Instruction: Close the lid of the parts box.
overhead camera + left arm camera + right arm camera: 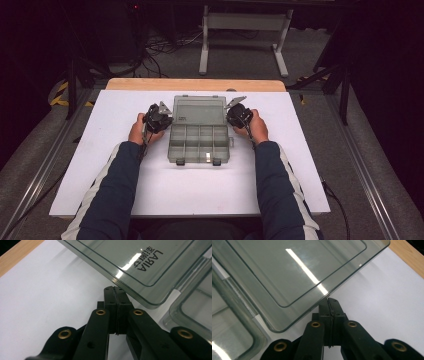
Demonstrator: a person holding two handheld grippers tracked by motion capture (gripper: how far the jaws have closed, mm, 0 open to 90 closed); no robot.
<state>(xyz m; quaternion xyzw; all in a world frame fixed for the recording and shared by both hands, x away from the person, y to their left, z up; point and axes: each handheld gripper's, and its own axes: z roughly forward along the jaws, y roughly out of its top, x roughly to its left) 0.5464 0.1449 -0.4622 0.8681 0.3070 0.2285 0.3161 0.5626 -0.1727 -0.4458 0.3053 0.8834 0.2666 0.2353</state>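
A clear plastic compartment organizer box (199, 143) lay open in the middle of the white table top (100, 170), its lid (199, 110) folded back toward the far edge and its divided tray nearest the person. The left gripper (161, 116) sat at the lid's left edge and the right gripper (236, 113) at its right edge, each with its jaws pressed fully together and nothing between them. In the left gripper view the closed tips stood just under the lid's rim (140, 293); in the right gripper view they stood just under the rim (325, 291) on the other side, though contact could not be told for certain. If the aim was to swing the lid shut, the risk seemed to be uneven lifting: one tip slipping off the smooth rim could let the lid drop back or twist on its hinge. A push that ran sideways rather than upward would likely slide the light box across the slick surface.
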